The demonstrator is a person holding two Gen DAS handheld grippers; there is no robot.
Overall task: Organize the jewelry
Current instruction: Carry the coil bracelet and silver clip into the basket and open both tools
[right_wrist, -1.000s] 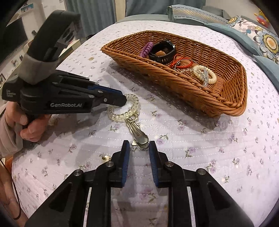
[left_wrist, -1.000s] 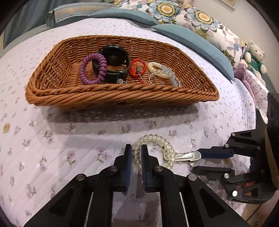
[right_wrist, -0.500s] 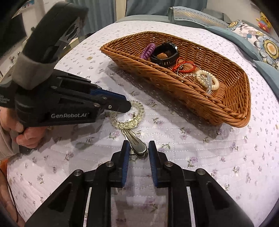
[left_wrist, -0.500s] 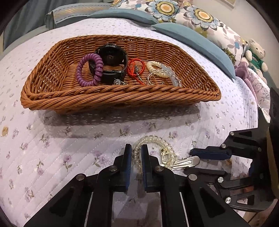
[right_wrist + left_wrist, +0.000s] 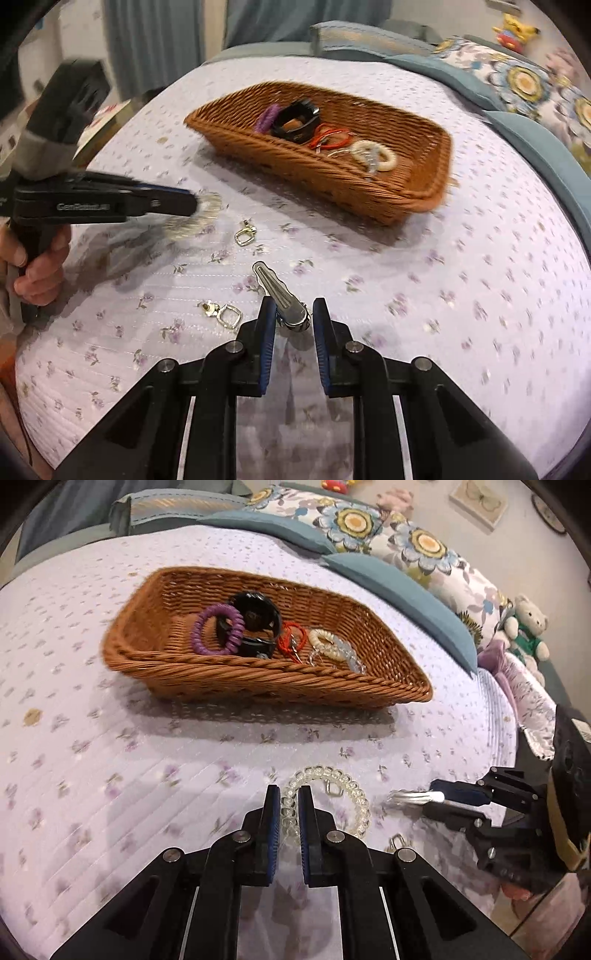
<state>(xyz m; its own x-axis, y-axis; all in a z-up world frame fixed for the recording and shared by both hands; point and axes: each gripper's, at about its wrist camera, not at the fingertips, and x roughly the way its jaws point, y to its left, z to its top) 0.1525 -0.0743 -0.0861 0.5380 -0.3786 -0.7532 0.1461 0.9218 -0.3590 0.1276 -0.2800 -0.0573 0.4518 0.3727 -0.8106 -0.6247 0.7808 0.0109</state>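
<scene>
My left gripper (image 5: 287,797) is shut on a clear beaded bracelet (image 5: 352,794) and holds it just above the quilt; it shows blurred in the right wrist view (image 5: 195,218). My right gripper (image 5: 293,314) is closed on the wide end of a silver hair clip (image 5: 279,293), seen from the left wrist view (image 5: 415,796), lifted off the bed. The wicker basket (image 5: 229,672) holds a purple coil tie (image 5: 218,635), a black watch (image 5: 255,616), a red cord (image 5: 293,638) and a cream bracelet (image 5: 328,646).
Two small square silver earrings lie on the quilt, one (image 5: 245,234) near the bracelet and one (image 5: 225,315) by my right fingers. Blue and floral pillows (image 5: 399,583) and a teddy bear (image 5: 526,627) lie beyond the basket.
The clip has come away from the bracelet. My right gripper pulled back and up with the clip. My left gripper lifted the bracelet, uncovering an earring.
</scene>
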